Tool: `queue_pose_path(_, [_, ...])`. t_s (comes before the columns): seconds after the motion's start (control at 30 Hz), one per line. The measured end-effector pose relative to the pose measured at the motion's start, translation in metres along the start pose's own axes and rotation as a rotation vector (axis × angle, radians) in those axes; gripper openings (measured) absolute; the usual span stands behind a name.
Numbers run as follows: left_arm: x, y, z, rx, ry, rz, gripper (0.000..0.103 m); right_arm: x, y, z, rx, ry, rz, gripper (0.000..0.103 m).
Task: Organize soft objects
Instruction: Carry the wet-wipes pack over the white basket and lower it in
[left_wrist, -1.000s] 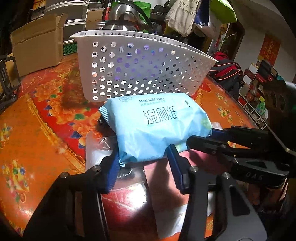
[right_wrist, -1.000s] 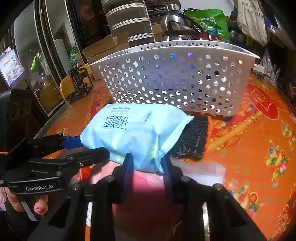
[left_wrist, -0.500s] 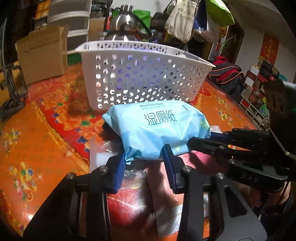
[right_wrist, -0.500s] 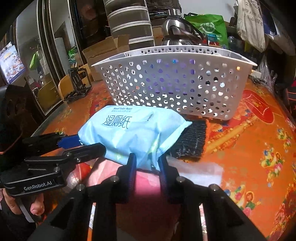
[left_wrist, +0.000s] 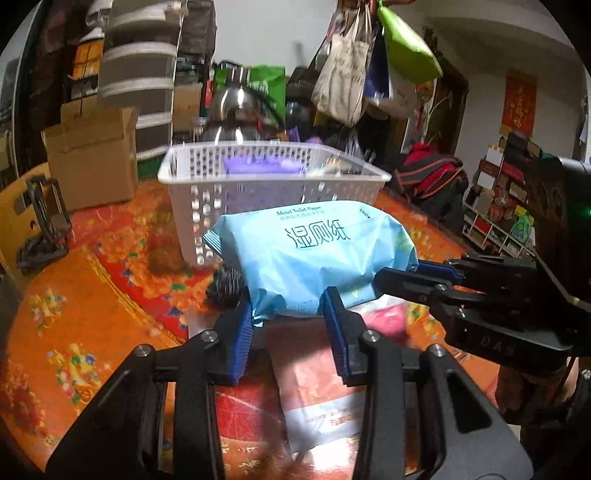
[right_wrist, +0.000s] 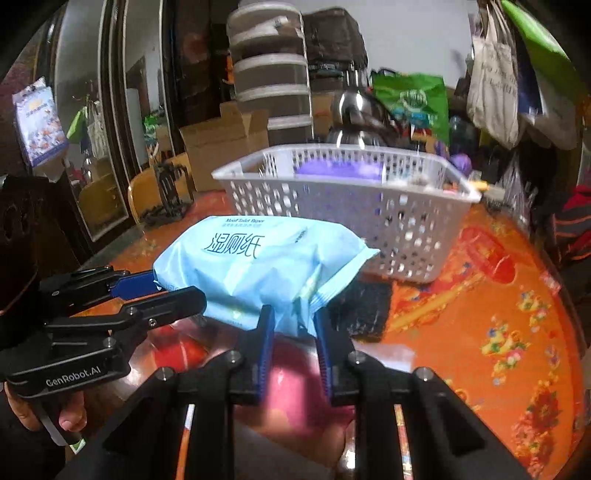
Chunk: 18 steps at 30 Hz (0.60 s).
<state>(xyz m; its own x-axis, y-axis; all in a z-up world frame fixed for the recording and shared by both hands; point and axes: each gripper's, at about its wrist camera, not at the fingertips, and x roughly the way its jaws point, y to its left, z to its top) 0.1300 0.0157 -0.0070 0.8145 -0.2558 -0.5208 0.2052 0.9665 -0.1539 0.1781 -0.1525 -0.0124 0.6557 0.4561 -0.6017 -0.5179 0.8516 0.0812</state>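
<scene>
Both tongs, left tongs (left_wrist: 288, 314) and right tongs (right_wrist: 291, 325), are clenched on the blue wipes pack (left_wrist: 314, 258), lifted off the bench. Ahead sits the white basket (right_wrist: 343, 192); keep both grips level, clear its rim, then lower inside.

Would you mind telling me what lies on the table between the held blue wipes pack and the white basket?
In the right wrist view, a dark bristly pad lies on the tablecloth below the wipes pack, short of the basket.
</scene>
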Motion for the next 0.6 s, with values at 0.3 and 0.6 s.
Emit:
queue_pose_path(0.3, [-0.043,-0.016,0.034,0.030,-0.097,0.001,0.034,-0.049,0.008,0.029,-0.039,-0.104,-0.017,0.020])
queue_pose_path(0.6, [-0.043,-0.024,0.111,0.072,-0.157,0.001,0.034,-0.062,-0.008,0.094,-0.066,-0.179,-0.047,0.020])
